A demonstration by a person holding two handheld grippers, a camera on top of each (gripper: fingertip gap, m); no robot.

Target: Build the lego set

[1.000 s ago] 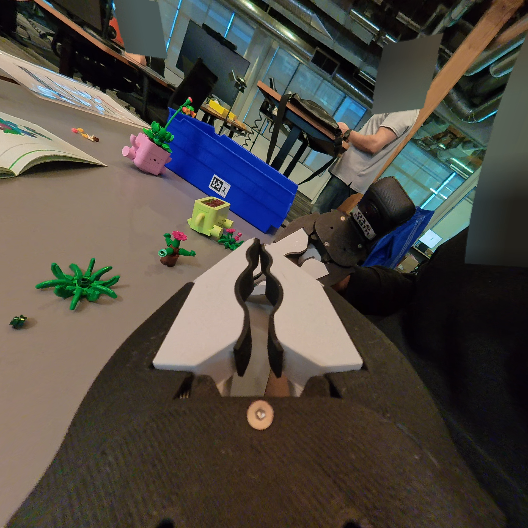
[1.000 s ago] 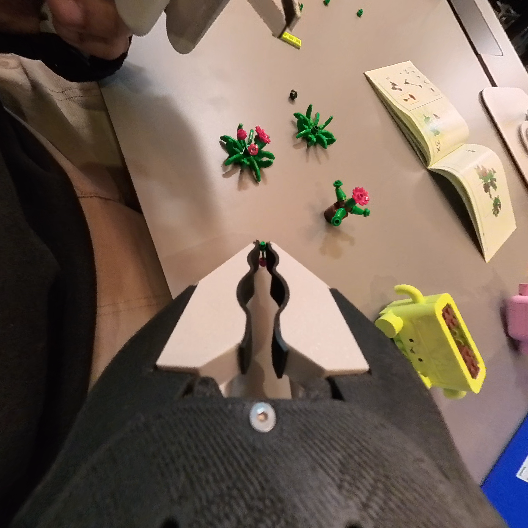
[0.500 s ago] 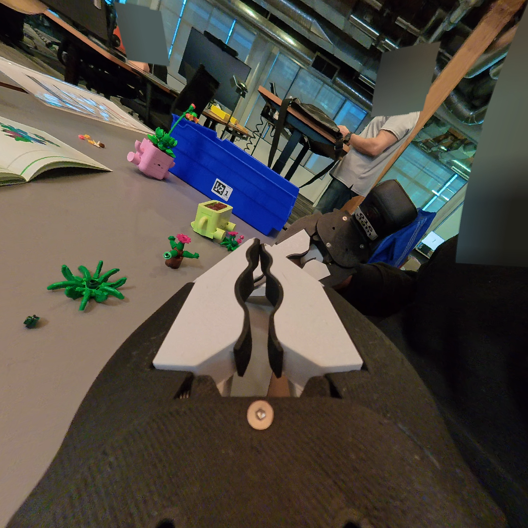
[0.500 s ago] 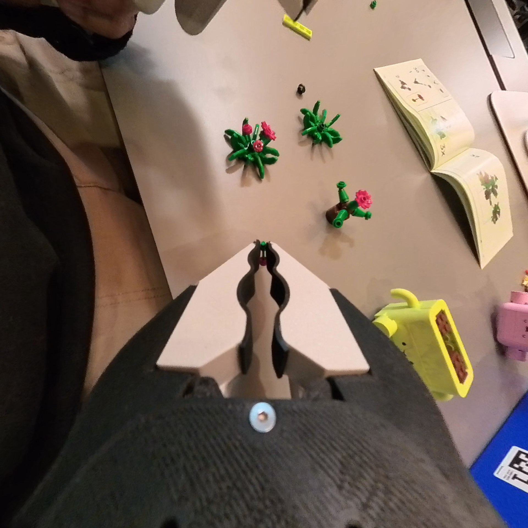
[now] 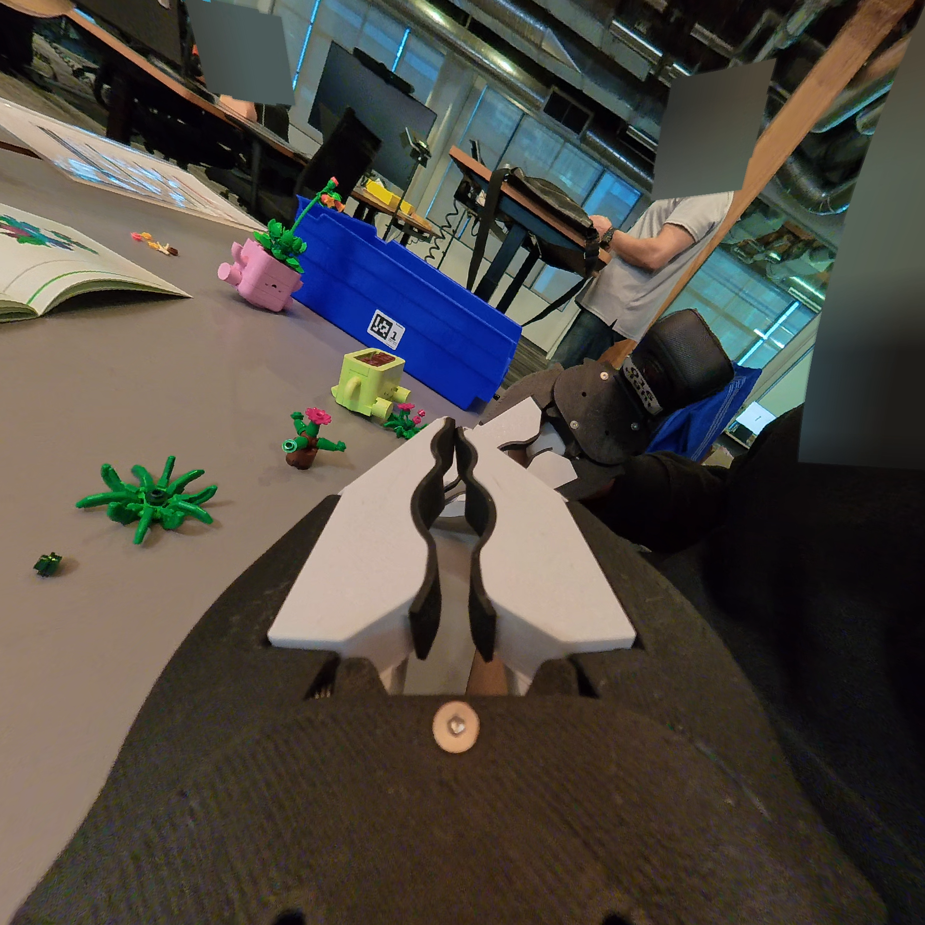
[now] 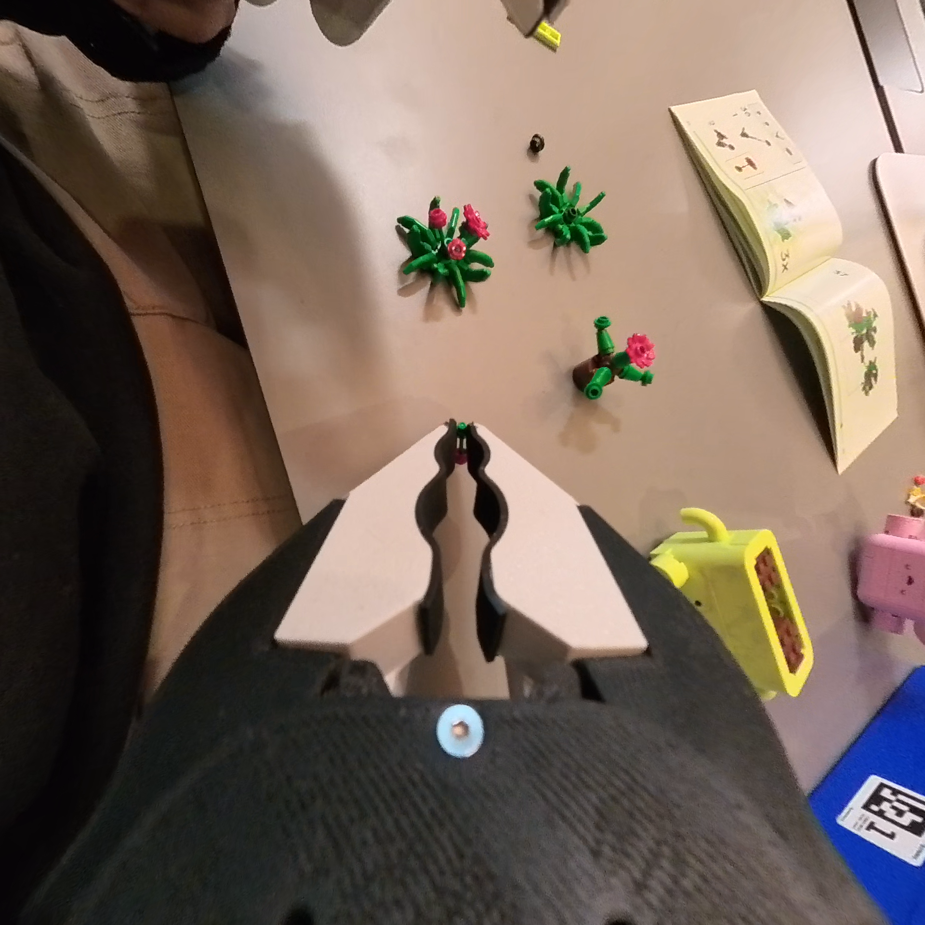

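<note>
My right gripper (image 6: 461, 434) is shut on a tiny green stem with a magenta flower (image 6: 461, 443) and holds it above the grey table's near edge. Beyond it lie a leafy plant with three red flowers (image 6: 445, 250), a bare leafy plant (image 6: 568, 217) and a brown base with green stems and one pink flower (image 6: 613, 363). A lime pot (image 6: 736, 600) lies on its side to the right. My left gripper (image 5: 453, 431) is shut, with nothing showing between its tips. In the right wrist view a small lime piece (image 6: 546, 34) is at its tip.
A pink pot with a plant (image 5: 263, 275) stands by a blue bin (image 5: 400, 300). An open instruction booklet (image 6: 801, 260) lies at the right. A small dark green piece (image 5: 48, 564) lies alone. A person stands beyond the table. My lap is at the table's near edge. The grippers' ends are close to 11 centimeters from one another. Left tips and right tips are each some 12 centimeters from the bare leafy plant (image 6: 568, 217). My left wrist view (image 5: 175, 495) looks at it from another angle. The right tips stand about 12 centimeters off the lime pot (image 6: 736, 600).
The right wrist view has drifted slightly, so the pink pot and the blue bin show more. The right gripper still holds the stem. The left gripper stays shut.
</note>
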